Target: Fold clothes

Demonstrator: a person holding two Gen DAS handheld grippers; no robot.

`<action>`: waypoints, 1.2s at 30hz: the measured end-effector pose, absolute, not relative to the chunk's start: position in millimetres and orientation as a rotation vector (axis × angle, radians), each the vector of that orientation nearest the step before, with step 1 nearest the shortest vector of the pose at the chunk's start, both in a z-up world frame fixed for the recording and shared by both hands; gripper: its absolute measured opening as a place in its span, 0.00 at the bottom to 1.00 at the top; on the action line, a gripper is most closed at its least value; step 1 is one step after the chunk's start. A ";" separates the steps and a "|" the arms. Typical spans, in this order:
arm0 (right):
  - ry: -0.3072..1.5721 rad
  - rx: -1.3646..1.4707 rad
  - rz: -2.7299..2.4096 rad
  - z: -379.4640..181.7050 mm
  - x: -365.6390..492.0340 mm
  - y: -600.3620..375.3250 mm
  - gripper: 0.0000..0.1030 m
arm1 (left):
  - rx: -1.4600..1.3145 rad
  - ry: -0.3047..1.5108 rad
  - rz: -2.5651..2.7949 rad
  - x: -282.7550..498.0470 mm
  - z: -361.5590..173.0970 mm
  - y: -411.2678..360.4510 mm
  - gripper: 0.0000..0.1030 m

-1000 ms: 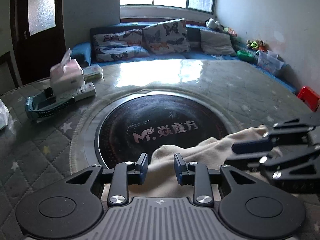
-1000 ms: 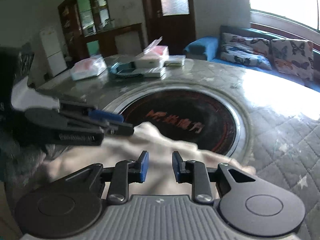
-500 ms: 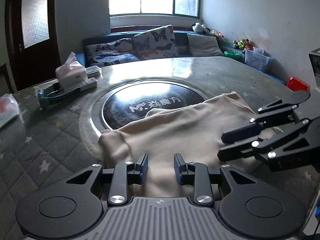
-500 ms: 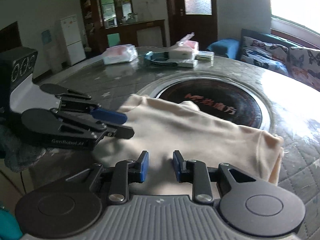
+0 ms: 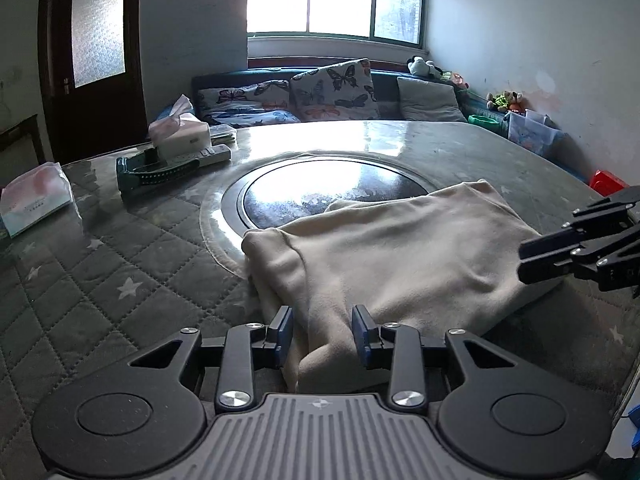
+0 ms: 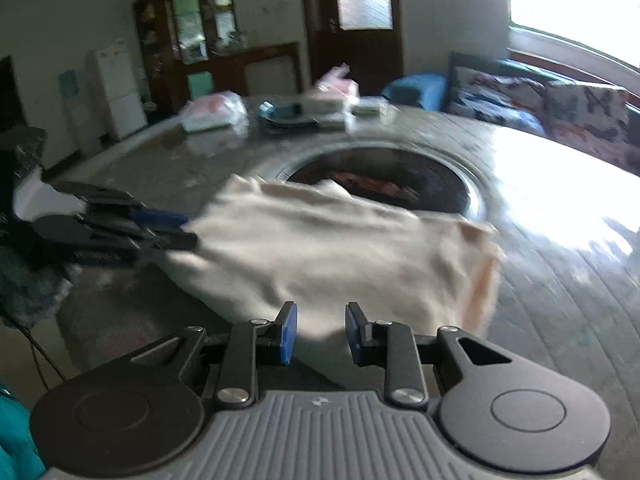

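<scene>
Cream soft-knit garment [image 5: 400, 248] lies rumpled on the quilted table [image 5: 100, 280], both tongs [image 5: 322, 336] [image 6: 318, 330] released.

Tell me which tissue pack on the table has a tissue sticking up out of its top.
The far tissue pack, beside the remotes, has a tissue poking up. The near tissue pack at the left edge lies flat and closed.

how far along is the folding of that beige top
Partly done: the beige top lies on the quilted table doubled into a compact block, one edge over the dark round inset. In hand: both claws are open at its near edge, left claw and right claw, gripping nothing. Left: probably another fold and smoothing, since the near edge looks bunched.
</scene>
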State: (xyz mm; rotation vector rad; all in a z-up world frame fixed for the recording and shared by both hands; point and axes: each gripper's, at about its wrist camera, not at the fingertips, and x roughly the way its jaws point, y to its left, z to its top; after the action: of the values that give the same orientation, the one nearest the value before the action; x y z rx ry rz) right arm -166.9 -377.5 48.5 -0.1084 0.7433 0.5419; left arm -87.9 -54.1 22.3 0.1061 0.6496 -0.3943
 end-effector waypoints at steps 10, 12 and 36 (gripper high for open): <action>0.718 -0.099 0.475 60.2 -168.1 -405.6 0.26 | 0.129 0.617 -0.403 -87.5 37.3 -60.1 0.33; 0.693 -0.103 0.473 64.9 -159.1 -402.9 0.26 | 0.128 0.602 -0.416 -86.0 41.5 -64.4 0.33; 0.723 -0.072 0.430 43.5 -64.9 -386.1 0.31 | 0.042 0.669 -0.350 -20.5 29.7 -55.5 0.33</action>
State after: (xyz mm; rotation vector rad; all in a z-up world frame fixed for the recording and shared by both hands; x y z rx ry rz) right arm -64.9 -386.1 43.5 -0.0724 0.7231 0.4298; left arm -20.5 -55.5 29.7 0.0416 0.6687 -0.3505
